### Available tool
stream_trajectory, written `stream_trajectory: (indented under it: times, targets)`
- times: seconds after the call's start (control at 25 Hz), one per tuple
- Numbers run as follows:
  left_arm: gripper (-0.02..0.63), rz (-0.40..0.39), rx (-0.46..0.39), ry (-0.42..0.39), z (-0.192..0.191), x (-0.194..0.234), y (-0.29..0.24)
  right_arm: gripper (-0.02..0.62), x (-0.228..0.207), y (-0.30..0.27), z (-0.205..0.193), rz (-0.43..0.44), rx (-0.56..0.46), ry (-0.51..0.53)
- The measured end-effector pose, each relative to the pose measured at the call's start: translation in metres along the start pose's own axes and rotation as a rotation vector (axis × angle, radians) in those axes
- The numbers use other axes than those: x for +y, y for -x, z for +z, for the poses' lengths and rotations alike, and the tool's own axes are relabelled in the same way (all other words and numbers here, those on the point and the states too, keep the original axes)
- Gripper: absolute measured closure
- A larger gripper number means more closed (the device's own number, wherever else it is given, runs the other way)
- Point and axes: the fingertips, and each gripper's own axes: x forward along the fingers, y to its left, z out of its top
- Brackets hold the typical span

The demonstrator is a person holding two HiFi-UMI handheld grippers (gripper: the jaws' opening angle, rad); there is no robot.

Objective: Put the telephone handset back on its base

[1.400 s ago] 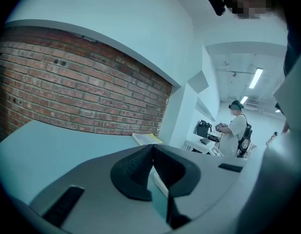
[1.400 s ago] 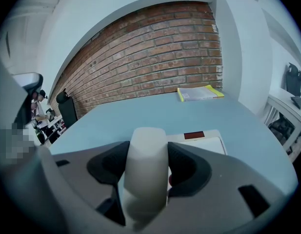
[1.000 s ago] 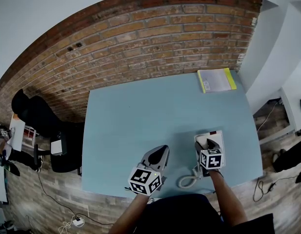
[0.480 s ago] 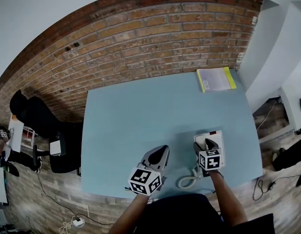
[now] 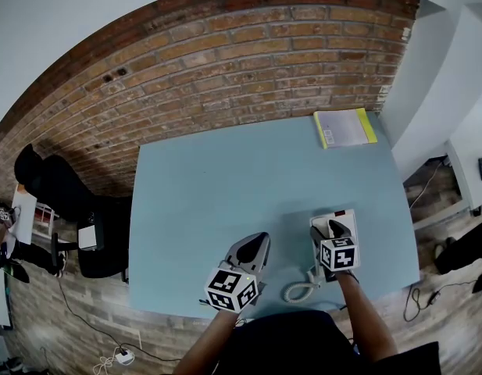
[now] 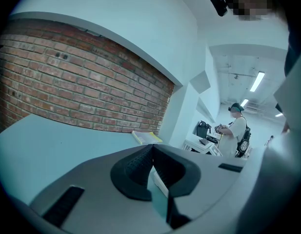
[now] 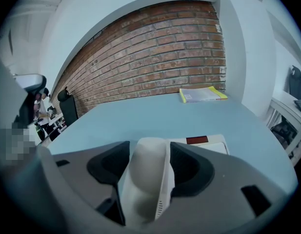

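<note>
The white telephone handset (image 7: 146,184) sits between the jaws of my right gripper (image 7: 149,154), which is shut on it. The white base (image 7: 205,144), with a red label (image 7: 196,140), lies just beyond and to the right of the handset's end. In the head view my right gripper (image 5: 330,230) is over the left part of the base (image 5: 348,219). Whether the handset rests on the base is hidden. A coiled cord (image 5: 300,290) trails toward the table's front edge. My left gripper (image 5: 254,250) hovers left of the phone, shut and empty, jaws touching (image 6: 151,156).
The light blue table (image 5: 225,186) stands against a brick wall (image 5: 225,69). A yellow-edged booklet (image 5: 345,127) lies at its far right corner. A black chair (image 5: 61,182) stands on the floor to the left. A person stands far off in the left gripper view.
</note>
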Motion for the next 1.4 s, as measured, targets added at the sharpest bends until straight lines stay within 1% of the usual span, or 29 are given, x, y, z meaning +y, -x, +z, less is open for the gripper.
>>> stream_trajectory:
  times: [0.32, 0.56, 0.84, 0.92, 1.12, 1.24, 1.4]
  targets:
    - [0.597, -0.013, -0.002, -0.007, 0.0, -0.003, 0.003, 0.344, 0.001, 0.008, -0.003, -0.007, -0.005, -0.015]
    - [0.597, -0.023, -0.013, -0.004, 0.002, -0.006, 0.008, 0.344, 0.001, 0.019, 0.002, -0.022, -0.029, -0.017]
    - [0.597, -0.039, -0.02, -0.006, 0.004, -0.014, 0.014, 0.347, 0.008, 0.034, 0.005, 0.002, -0.059, -0.029]
    - [0.597, -0.045, -0.021, -0.007, 0.004, -0.016, 0.016, 0.367, 0.01, 0.039, 0.005, -0.001, -0.069, -0.033]
    - [0.597, -0.065, -0.026, -0.012, 0.005, -0.022, 0.026, 0.489, 0.017, 0.054, 0.011, -0.029, -0.113, -0.04]
    - [0.597, -0.076, -0.032, -0.015, 0.005, -0.025, 0.033, 0.527, 0.022, 0.062, 0.016, -0.036, -0.138, -0.034]
    - [0.597, -0.084, -0.037, -0.022, 0.005, -0.027, 0.04, 0.549, 0.029, 0.073, 0.022, -0.039, -0.166, -0.031]
